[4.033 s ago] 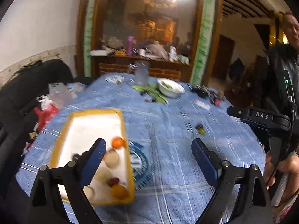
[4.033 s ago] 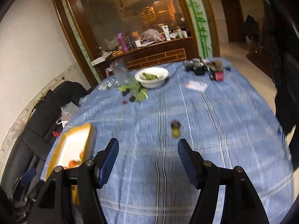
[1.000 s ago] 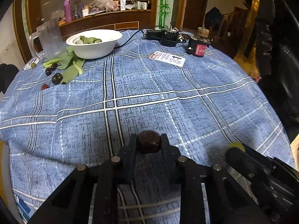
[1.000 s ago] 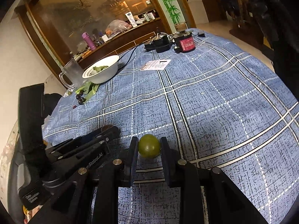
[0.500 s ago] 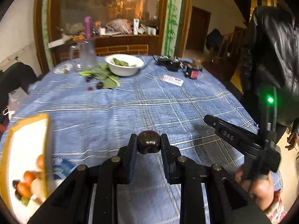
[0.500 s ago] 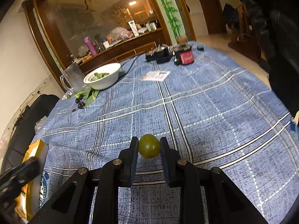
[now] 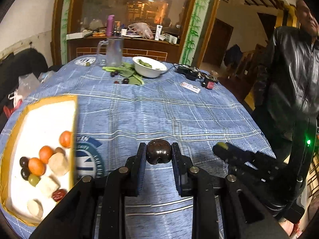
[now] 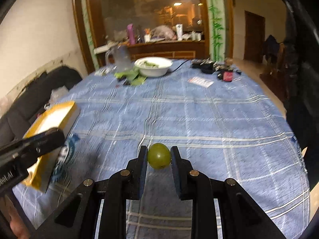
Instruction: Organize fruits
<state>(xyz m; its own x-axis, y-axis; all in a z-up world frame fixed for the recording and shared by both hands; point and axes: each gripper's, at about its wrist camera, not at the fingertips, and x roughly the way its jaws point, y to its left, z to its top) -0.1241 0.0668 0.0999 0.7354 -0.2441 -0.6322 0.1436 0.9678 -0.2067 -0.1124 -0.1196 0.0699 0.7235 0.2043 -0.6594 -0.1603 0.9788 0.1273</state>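
Observation:
My left gripper (image 7: 159, 155) is shut on a dark brown round fruit (image 7: 159, 153), held above the blue checked tablecloth (image 7: 179, 111). To its left lies a yellow-rimmed white tray (image 7: 47, 107) with several orange, dark, green and pale pieces of fruit. My right gripper (image 8: 159, 158) is shut on a green round fruit (image 8: 159, 155) above the cloth; in the left wrist view that green fruit (image 7: 221, 145) shows at the tip of the right gripper (image 7: 223, 149). The tray (image 8: 59, 115) sits at the left of the right wrist view, partly behind the left gripper's body.
At the far end of the table stand a white bowl (image 7: 149, 66), a glass mug (image 7: 114, 51), green leaves with dark fruits (image 7: 127, 75), a card (image 7: 190, 87) and dark devices (image 7: 199, 75). A person in a black jacket (image 7: 291, 75) stands at the right.
Both grippers have lifted and swung left with their fruits. The tray has come further into the left wrist view, and the table now looks farther off.

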